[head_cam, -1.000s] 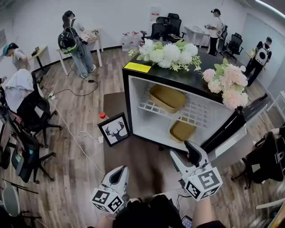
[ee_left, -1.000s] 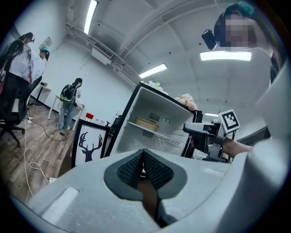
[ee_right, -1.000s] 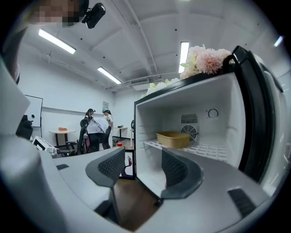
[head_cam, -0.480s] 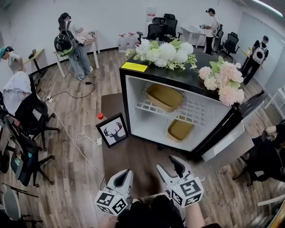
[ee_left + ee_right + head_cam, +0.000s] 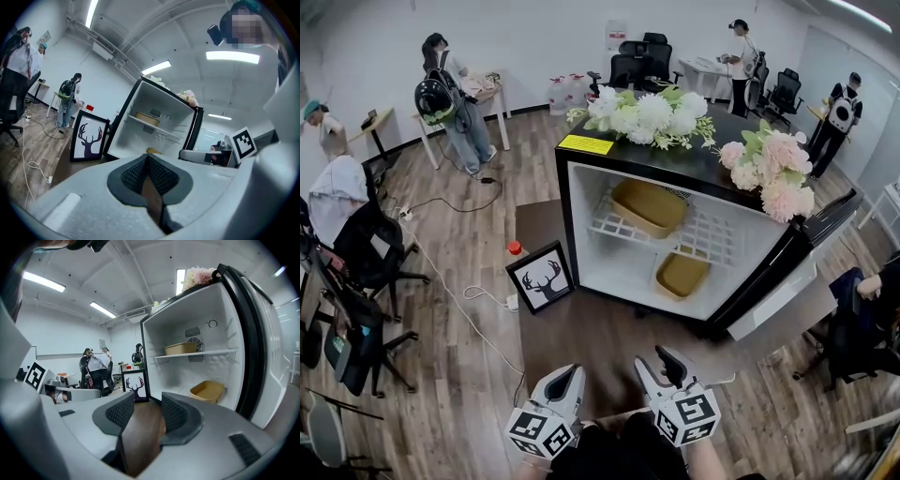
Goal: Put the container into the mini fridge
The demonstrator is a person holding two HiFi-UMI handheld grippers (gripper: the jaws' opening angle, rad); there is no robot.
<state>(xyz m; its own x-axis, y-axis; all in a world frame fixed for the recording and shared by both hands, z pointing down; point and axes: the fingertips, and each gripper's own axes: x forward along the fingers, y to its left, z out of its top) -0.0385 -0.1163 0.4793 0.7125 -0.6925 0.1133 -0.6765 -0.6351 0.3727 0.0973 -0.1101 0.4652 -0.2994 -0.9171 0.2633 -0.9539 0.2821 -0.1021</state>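
Note:
The mini fridge (image 5: 589, 220) stands open, its door (image 5: 787, 298) swung to the right. One tan container (image 5: 649, 204) sits on the wire shelf and another tan container (image 5: 682, 274) lies on the fridge floor. Both show in the right gripper view, upper container (image 5: 180, 348) and lower container (image 5: 207, 391). My right gripper (image 5: 658, 362) hovers low in front of the fridge, jaws closing with nothing between them. My left gripper (image 5: 565, 377) is beside it, shut and empty. In the left gripper view the jaws of the left gripper (image 5: 146, 161) meet.
A framed deer picture (image 5: 540, 277) leans at the fridge's left with a red-capped bottle (image 5: 516, 248) behind it. Flowers (image 5: 652, 114) lie on the fridge top. A brown mat (image 5: 581, 333) lies under the fridge. Office chairs (image 5: 366, 253) and a floor cable are at left; people stand at the back.
My right gripper has drawn back from the fridge opening toward me, and its jaws have narrowed. The left gripper has barely moved.

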